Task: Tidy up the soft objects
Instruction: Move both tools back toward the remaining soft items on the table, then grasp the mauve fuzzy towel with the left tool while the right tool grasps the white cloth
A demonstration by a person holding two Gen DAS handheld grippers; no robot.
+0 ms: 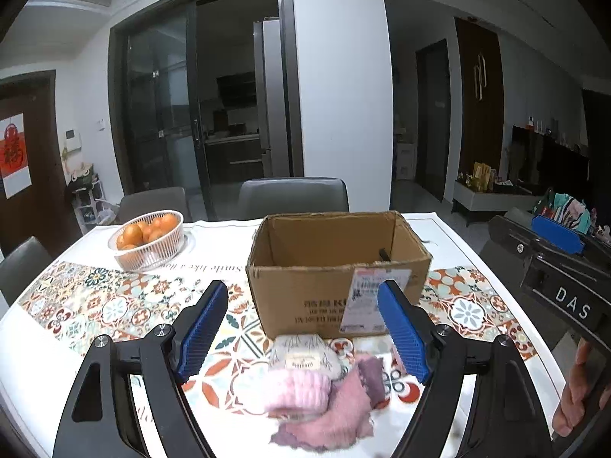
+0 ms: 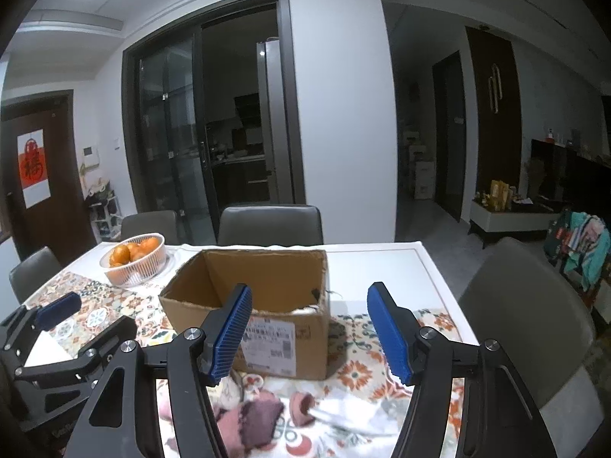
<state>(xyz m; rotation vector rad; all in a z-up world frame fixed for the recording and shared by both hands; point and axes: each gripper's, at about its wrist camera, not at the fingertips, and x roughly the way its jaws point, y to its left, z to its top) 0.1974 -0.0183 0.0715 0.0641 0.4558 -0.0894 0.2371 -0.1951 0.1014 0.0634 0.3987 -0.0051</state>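
Below left tool [image 1: 301, 328], spread wide: sock pile [image 1: 320, 385]; right tool [image 2: 309, 328] also spread.

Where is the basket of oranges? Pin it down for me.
The basket of oranges sits at the table's far left in both views, left of the cardboard box and in front of a grey chair.

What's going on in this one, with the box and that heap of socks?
A person holds two grippers over a patterned table. Both the left gripper and the right gripper are open and hold nothing. A pile of soft socks lies in front of an open cardboard box. The right view shows something white inside the box. A basket of oranges stands off to the left.
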